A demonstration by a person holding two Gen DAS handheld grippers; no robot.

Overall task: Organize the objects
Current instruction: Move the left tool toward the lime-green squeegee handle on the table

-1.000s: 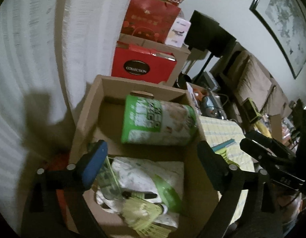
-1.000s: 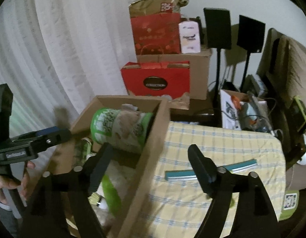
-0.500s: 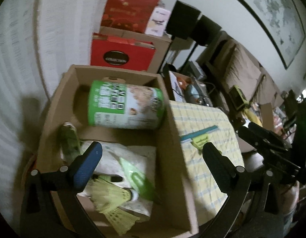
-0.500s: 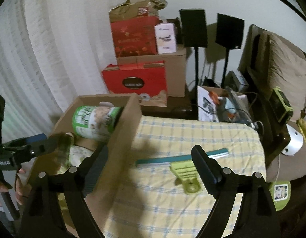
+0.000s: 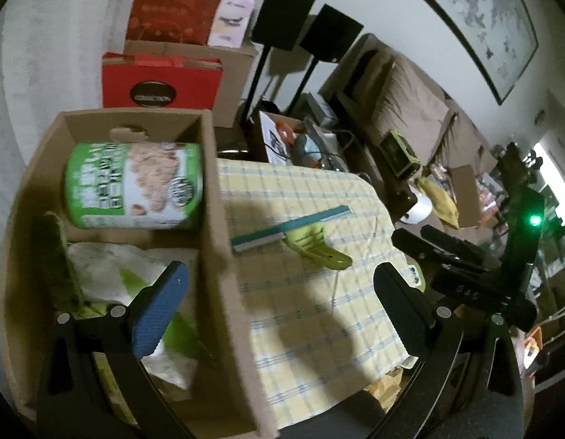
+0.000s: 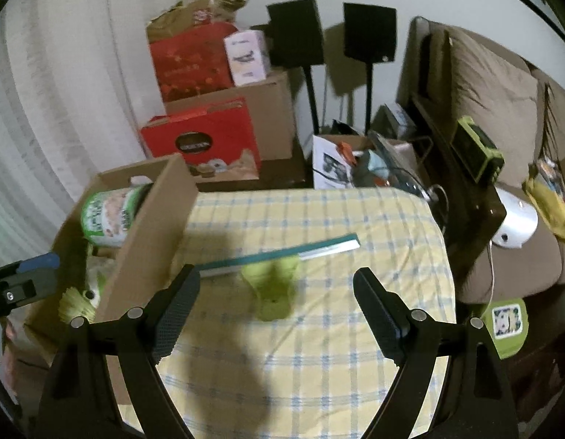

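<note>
Since a second ago both my views have slid rightward off the box [image 5: 216, 219] and onto the table [image 6: 319, 347]; the clip [image 6: 273, 289], then only a sliver at the edge, now sits in plain sight in both views. My left gripper [image 5: 279, 314] stands wide with nothing between its jaws; its blue-padded finger [image 5: 160, 309] hangs over the inside of the box, the other finger over the checked cloth, so the box's right wall runs between them. My right gripper [image 6: 271, 314] is also wide and holds nothing; the green clip lies on the cloth just beyond its gap, blurred, with its teal bar [image 6: 282, 252] running left to right at the clip's far end. The box stands at the left edge of the table; inside, a green can [image 5: 134, 184] lies on its side at the far end, with a white-and-green bag [image 5: 136, 274] nearer and something feathery and yellow-green [image 6: 75, 303] nearest. In the right view the left gripper's blue tip shows at the left edge, over the box. Beyond the table stand red cartons [image 6: 202, 139], two black speakers [image 6: 297, 33] on stands and a brown sofa [image 6: 502, 102] at the right.
</note>
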